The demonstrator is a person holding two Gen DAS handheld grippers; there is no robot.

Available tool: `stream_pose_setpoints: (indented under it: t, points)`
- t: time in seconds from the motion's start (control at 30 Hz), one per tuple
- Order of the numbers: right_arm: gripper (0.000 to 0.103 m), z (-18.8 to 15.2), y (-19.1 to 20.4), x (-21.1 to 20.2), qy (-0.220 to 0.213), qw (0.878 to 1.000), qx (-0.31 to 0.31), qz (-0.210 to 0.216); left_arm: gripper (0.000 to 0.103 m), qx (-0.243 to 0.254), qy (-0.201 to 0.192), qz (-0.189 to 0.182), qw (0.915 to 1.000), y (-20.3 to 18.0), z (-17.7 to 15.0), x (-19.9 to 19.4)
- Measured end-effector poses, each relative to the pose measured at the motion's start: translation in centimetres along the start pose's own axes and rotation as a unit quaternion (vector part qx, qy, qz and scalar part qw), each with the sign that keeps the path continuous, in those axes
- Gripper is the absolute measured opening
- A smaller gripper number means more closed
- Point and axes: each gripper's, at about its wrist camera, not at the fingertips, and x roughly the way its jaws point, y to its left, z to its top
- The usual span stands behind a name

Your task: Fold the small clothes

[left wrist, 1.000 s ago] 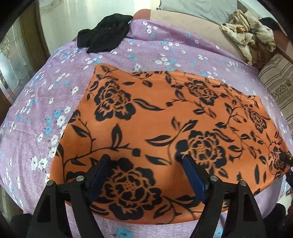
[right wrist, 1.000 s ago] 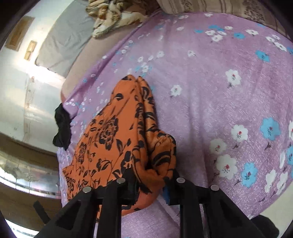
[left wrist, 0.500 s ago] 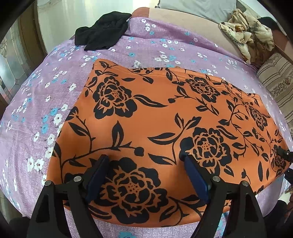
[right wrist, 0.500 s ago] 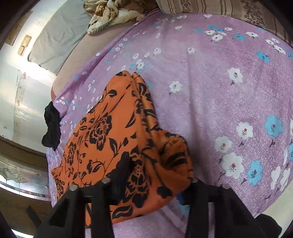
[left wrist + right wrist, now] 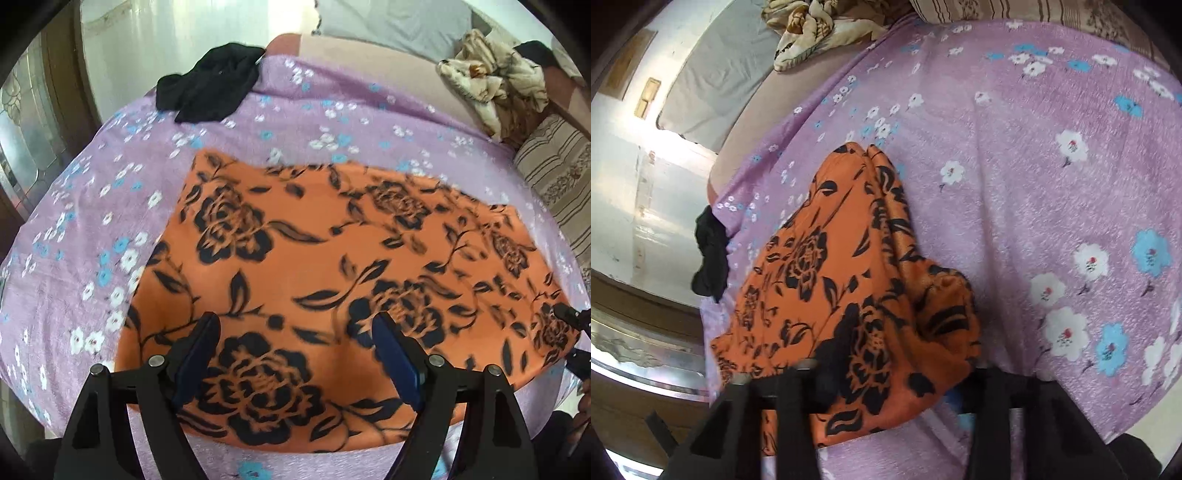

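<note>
An orange garment with black flowers [image 5: 332, 266] lies spread flat on the purple flowered bedspread [image 5: 92, 221]. My left gripper [image 5: 295, 332] is open and hovers over the garment's near edge, with blue pads on both fingers. In the right wrist view the same garment [image 5: 820, 280] has a bunched corner lying between the wide-open fingers of my right gripper [image 5: 897, 373]. The right gripper's tip also shows at the garment's right end in the left wrist view [image 5: 570, 317].
A black garment [image 5: 210, 88] lies at the far left of the bed, and it also shows in the right wrist view [image 5: 711, 254]. A crumpled cream cloth [image 5: 495, 85] and a striped pillow [image 5: 557, 177] sit at the far right. The bed edge is close below both grippers.
My right gripper has opened wide; the bunched corner it pinched now lies loose between its fingers. My left gripper stays open and has drawn back slightly.
</note>
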Motion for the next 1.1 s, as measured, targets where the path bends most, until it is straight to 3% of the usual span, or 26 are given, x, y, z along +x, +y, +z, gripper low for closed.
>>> stream_pose_setpoints:
  t: [0.07,0.13,0.17,0.2,0.3,0.43,0.57,0.6,0.7,0.77,1.1]
  points:
    - [0.063,0.0,0.2,0.1,-0.001,1.000,-0.005,-0.006,0.085,0.019,0.012,-0.002,0.9998,-1.1,-0.2,0.9]
    - [0.062,-0.1,-0.2,0.3,-0.003,1.000,0.004,-0.001,0.085,0.054,0.048,0.017,0.9972,-2.4,-1.0,3.1]
    - [0.052,-0.1,-0.4,0.3,-0.003,1.000,0.007,-0.004,0.088,0.055,0.036,0.022,0.9976,-2.6,-1.1,2.9]
    - [0.032,0.0,-0.5,0.3,0.000,1.000,0.005,-0.012,0.088,0.054,0.029,0.027,0.9978,-2.6,-1.1,2.7]
    - [0.022,0.2,-1.2,0.3,0.005,1.000,0.008,-0.009,0.088,0.046,0.038,0.017,0.9981,-2.2,-0.9,2.6]
    - [0.020,0.0,-1.0,0.0,-0.002,1.000,0.003,-0.008,0.088,0.031,0.038,0.009,0.9988,-1.4,-0.2,1.6]
    - [0.021,0.0,-1.9,0.0,0.000,1.000,0.023,0.011,0.088,0.026,0.002,0.003,0.9996,-1.8,0.0,0.3]
    - [0.022,0.0,-1.9,0.0,0.001,1.000,0.023,0.012,0.088,0.029,0.003,0.006,0.9996,-1.9,-0.1,0.5]
    - [0.026,0.1,-1.9,0.0,0.006,0.999,0.029,0.013,0.089,0.048,0.053,0.016,0.9973,-2.6,-1.0,3.0]
    - [0.027,0.1,-1.9,0.0,0.010,0.999,0.032,0.010,0.090,0.050,0.031,0.021,0.9980,-2.8,-1.2,2.4]
    - [0.030,0.3,-1.7,0.3,0.021,0.999,0.029,0.005,0.090,0.034,0.039,0.006,0.9986,-2.2,-0.9,1.4]
